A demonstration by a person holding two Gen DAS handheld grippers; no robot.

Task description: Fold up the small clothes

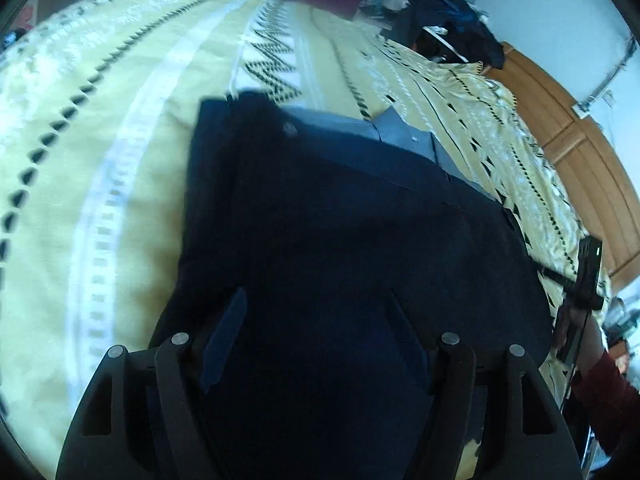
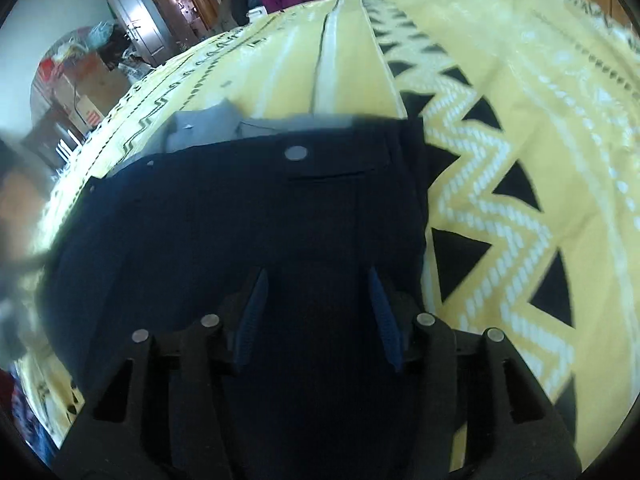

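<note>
Over the yellow patterned bedspread (image 1: 120, 120), bare to the left and top of the frame, the navy trousers (image 1: 340, 220) fill the centre beneath my left gripper (image 1: 316, 332) and right gripper (image 2: 318, 304), both tilted down with jaws spread, gripping nothing.
</note>
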